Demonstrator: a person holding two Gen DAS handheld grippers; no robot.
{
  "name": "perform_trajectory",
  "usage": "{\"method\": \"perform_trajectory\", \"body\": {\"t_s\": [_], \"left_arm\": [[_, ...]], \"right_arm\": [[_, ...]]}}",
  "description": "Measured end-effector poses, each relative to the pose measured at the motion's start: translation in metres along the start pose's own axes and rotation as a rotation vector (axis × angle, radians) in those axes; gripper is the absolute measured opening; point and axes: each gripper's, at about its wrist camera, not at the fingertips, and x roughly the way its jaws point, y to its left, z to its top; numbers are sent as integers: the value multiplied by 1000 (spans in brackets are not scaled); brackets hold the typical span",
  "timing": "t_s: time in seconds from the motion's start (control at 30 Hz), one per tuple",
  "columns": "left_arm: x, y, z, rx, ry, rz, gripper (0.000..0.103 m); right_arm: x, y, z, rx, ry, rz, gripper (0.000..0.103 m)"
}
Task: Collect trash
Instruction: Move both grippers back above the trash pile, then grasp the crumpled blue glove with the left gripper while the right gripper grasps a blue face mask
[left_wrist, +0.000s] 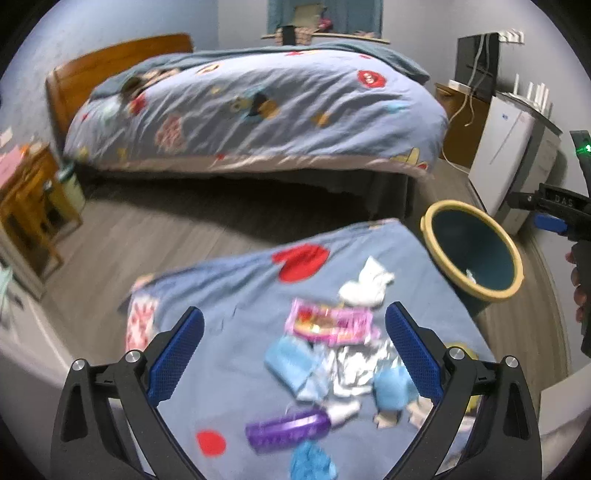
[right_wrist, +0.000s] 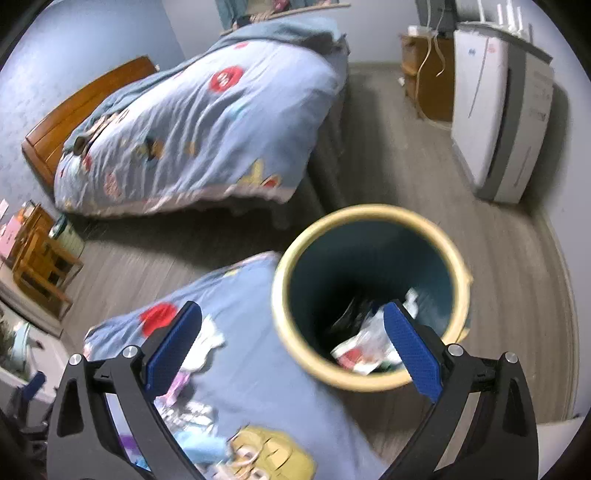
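Note:
Trash lies on a blue bedspread (left_wrist: 240, 295): a pink wrapper (left_wrist: 330, 325), a crumpled white tissue (left_wrist: 365, 284), silver foil (left_wrist: 351, 369), light blue wrappers (left_wrist: 291, 362) and a purple wrapper (left_wrist: 288, 430). My left gripper (left_wrist: 295, 350) is open and empty above this pile. A dark bin with a yellow rim (left_wrist: 472, 251) stands on the floor beside the bedspread's right edge. My right gripper (right_wrist: 293, 350) is open and empty over the bin's near rim (right_wrist: 369, 380); wrappers (right_wrist: 364, 347) lie inside the bin. The right gripper also shows in the left wrist view (left_wrist: 554, 218).
A second bed (left_wrist: 258, 110) with a wooden headboard (left_wrist: 110, 62) stands across a strip of grey wood floor (left_wrist: 147, 236). A white appliance (left_wrist: 509, 162) and a wooden cabinet (left_wrist: 461, 122) stand at the right wall. A wooden stand (left_wrist: 29, 206) is at the left.

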Motion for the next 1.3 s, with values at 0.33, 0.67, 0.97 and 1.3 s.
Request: {"method": "perform_trajectory", "body": {"t_s": [0.33,0.67,0.97,1.3], "left_arm": [[4,4,-98,-113,177,12,97],[23,-3,-134,-11,302,21,97],[40,-2,-142,-4,414,-24,44],[6,-4,-110,32,258,-56,29]], "right_arm": [[-4,48,-54,-19,81,-36,97],[-6,67,-101,20,152,-27,97],[-6,80,-122,-63,168,-64,97],[3,83,-126,-86,182,-70,97]]}}
